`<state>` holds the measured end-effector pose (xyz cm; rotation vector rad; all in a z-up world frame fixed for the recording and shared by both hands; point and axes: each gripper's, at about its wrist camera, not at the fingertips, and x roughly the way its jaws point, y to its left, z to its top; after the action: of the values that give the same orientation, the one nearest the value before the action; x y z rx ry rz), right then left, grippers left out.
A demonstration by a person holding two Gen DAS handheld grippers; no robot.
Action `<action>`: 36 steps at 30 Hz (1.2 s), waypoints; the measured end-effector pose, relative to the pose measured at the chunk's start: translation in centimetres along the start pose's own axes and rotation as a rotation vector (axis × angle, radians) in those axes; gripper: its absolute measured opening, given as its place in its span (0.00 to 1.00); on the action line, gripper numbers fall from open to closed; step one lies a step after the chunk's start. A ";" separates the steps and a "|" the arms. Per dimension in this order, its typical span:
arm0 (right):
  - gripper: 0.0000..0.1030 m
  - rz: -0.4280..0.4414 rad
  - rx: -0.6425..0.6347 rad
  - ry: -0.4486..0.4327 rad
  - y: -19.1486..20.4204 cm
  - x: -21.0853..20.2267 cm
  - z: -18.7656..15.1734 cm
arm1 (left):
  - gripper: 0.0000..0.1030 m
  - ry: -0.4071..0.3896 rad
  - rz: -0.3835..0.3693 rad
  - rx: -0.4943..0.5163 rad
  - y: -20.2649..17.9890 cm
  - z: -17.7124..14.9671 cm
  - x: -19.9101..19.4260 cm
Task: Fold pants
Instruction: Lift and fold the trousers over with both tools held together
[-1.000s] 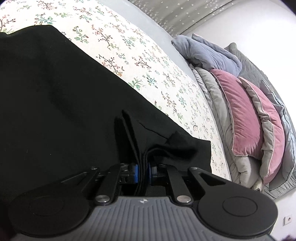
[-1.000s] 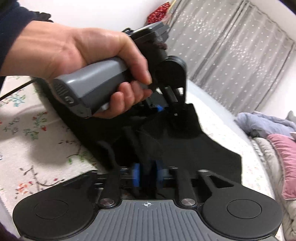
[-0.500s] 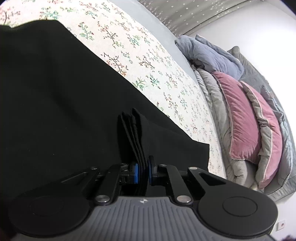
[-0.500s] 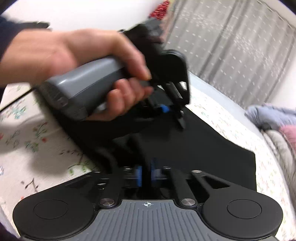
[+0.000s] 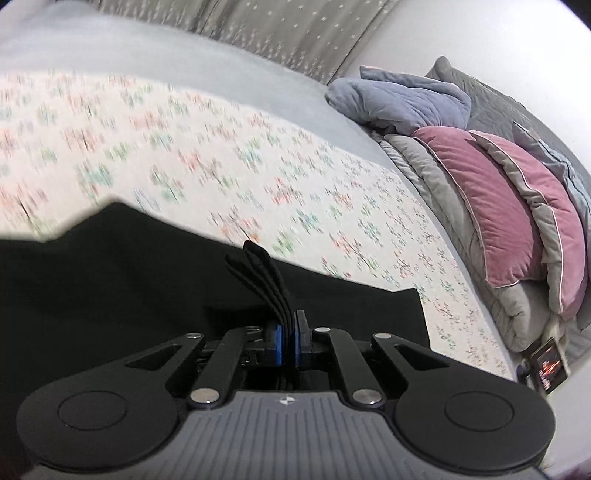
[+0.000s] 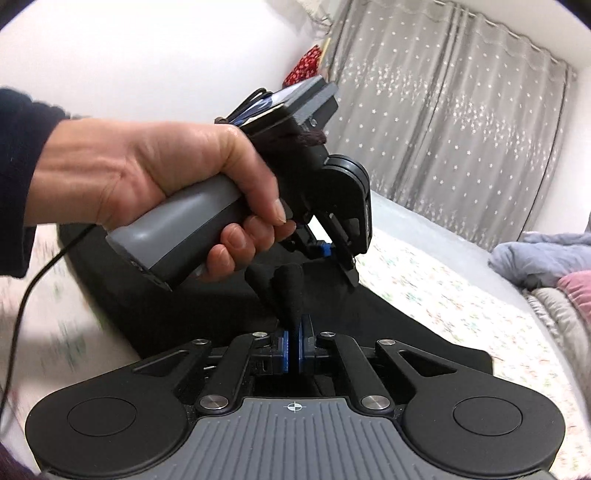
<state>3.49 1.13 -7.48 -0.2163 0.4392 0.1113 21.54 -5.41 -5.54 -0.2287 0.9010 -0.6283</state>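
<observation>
Black fabric pants (image 5: 110, 280) lay on floral-sheeted bed (image 5: 258, 177), grey starred curtains (image 6: 461, 129) behind, both hand-held grippers, left (image 5: 287, 332) and right (image 6: 294, 350), clenched on bunched pants fabric.

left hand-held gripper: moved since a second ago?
Yes. The left hand-held gripper, shut on the pants, has risen: in its view the pillows and curtain sit lower and show more.

Home bedroom: floral-sheeted bed (image 5: 258, 177), stacked pillows (image 5: 498, 206), star-patterned curtains (image 6: 461, 129).
</observation>
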 end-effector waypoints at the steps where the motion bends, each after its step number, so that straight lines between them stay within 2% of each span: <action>1: 0.03 0.002 0.011 -0.008 0.4 0.2 0.5 | 0.04 -0.005 0.007 0.016 0.3 0.3 -0.5; 7: 0.03 0.026 0.059 -0.043 3.9 1.6 3.0 | 0.04 -0.049 0.020 0.094 2.5 1.5 -3.7; 15: 0.03 0.132 0.184 -0.055 6.6 2.8 5.5 | 0.03 -0.099 0.054 -0.016 10.3 1.3 -7.2; 28: 0.04 0.292 0.260 -0.072 12.6 6.1 9.1 | 0.03 -0.208 0.140 -0.010 19.7 1.8 -15.4; 36: 0.04 0.374 0.265 -0.046 15.3 7.7 9.7 | 0.03 -0.202 0.210 0.003 24.0 0.9 -17.8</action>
<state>12.03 18.69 -5.02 0.1316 0.4398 0.4210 24.00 24.30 -3.78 -0.1887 0.7176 -0.4038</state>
